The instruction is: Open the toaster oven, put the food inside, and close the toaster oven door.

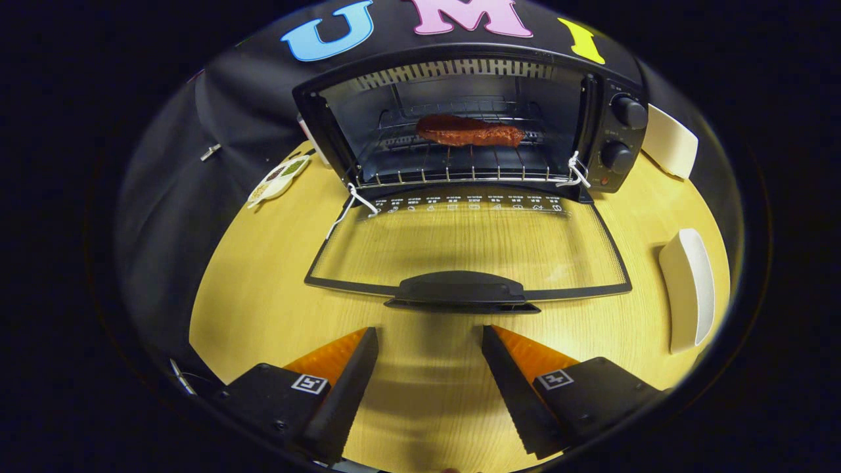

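A black toaster oven [611,125] stands at the back of a wooden table [263,295]. Its glass door [470,246] is folded all the way down and lies flat toward me. The door's black handle [460,291] sits just ahead of my fingers. Inside, a brown piece of meat [470,131] rests on the wire rack [460,167]. My gripper [430,336] is open, its two fingers spread apart over the bare table with nothing between them. The handle is a short way beyond the fingertips, not touched.
A white dish [688,289] lies on the table to the right of the door. Another white dish [670,141] leans right of the oven. A small seasoning tray [279,177] sits left of the oven. White strings [351,203] hang at the door hinges.
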